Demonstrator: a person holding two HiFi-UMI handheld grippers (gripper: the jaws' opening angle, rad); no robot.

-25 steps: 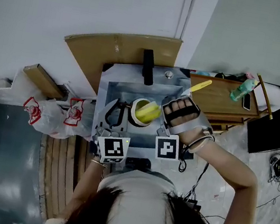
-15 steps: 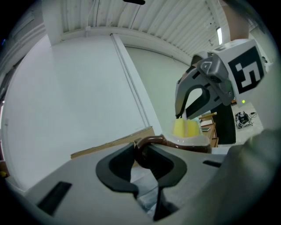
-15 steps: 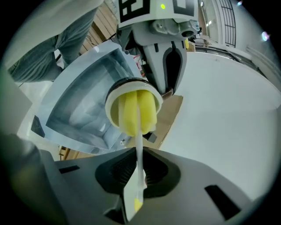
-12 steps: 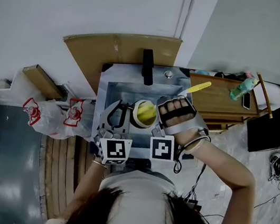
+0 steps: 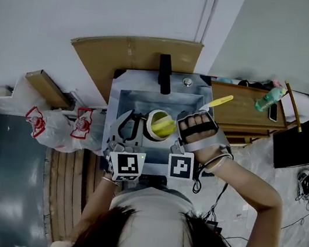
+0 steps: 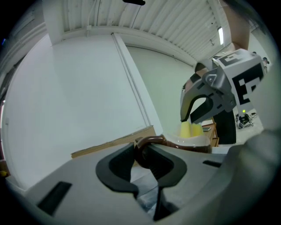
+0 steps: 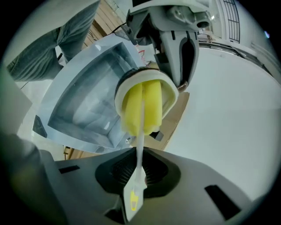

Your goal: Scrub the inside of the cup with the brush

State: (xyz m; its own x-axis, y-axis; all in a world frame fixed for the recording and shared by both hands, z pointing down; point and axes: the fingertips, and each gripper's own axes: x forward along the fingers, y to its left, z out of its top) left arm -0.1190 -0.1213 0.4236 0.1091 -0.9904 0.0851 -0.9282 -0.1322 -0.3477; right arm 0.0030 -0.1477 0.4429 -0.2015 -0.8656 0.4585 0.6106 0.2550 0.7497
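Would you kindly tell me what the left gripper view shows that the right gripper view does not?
Only the left gripper view: the left gripper seen close, its pads pressed on the brown handle of the cup. Only the right gripper view: the right gripper shut on the brush, and the sink beneath. Both: the cup with the brush's yellow head inside it.

Dim, flat light; gripper views fisheye-warped, dark corners, foreground soft.
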